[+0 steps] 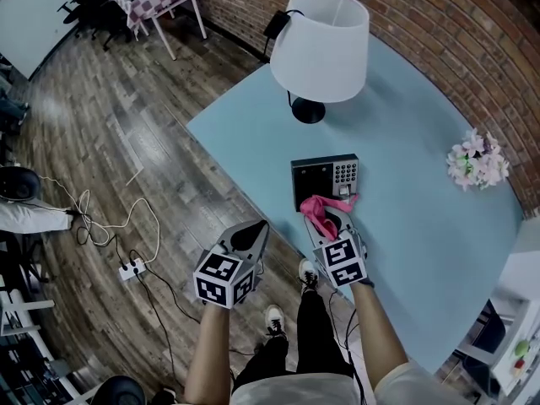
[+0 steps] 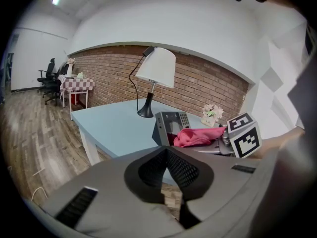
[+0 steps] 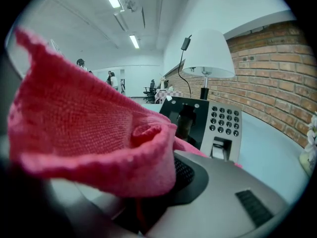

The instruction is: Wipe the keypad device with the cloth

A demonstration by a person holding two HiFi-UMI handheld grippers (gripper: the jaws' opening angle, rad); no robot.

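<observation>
At the near edge of the pale blue bench (image 1: 413, 234) sits the keypad device (image 1: 326, 178), with its dark screen on the left and its number keys on the right. Just on its near side, the right claw (image 1: 331, 221) is clamped on the pink cloth (image 1: 315, 209). The cloth bunches over the claw's tips and, in the right gripper view, fills most of the left side. One fold seems to brush the device's near edge, though the drape hides the exact contact. Left of it, off the bench and over the wooden floor (image 1: 110, 133), the left claw (image 1: 251, 236) hangs with its jaws pressed together and nothing between them. On the far side of the device stands a white-shaded lamp (image 1: 319, 45), and a small bunch of pale flowers (image 1: 477, 160) lies at the far right.
</observation>
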